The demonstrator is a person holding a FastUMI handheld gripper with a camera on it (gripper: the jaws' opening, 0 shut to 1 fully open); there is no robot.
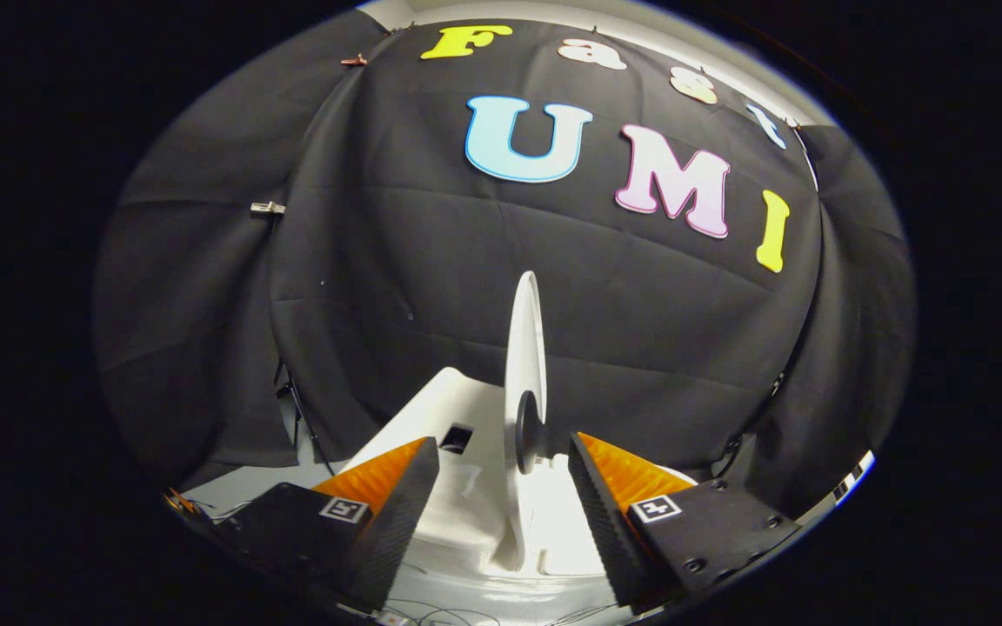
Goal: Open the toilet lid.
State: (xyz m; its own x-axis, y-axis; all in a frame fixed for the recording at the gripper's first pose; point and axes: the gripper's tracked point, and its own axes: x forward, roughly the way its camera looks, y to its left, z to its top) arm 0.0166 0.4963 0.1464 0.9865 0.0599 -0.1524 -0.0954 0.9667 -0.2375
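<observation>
- The hand-held gripper (501,504) is being held open, its two fingers spread wide apart with nothing clamped between them.
- Each finger is being shown as a wedge shape tapering forward, with a finely ribbed inner pad (592,513) and a flat block behind carrying a small square marker.
- The toilet lid (524,374) is being seen edge-on in the gap between the fingers, standing upright and rising toward twelve o'clock beyond the fingertips.
- The lid is being presented as a thin, smooth, glossy white plastic slab with a rounded top edge.
- A dark, rounded knob (529,432) is being seen fixed to the lid's side, just ahead of the fingertip at four o'clock; whether that finger is touching it cannot be told.
- The white toilet body (431,409) is being seen behind and below the lid, hard and shiny, with a sloping surface at ten o'clock of the lid's base and a small dark square opening (457,437) in it.
- Wrinkled matte black cloth (362,287) is being seen hanging as the backdrop behind everything.
</observation>
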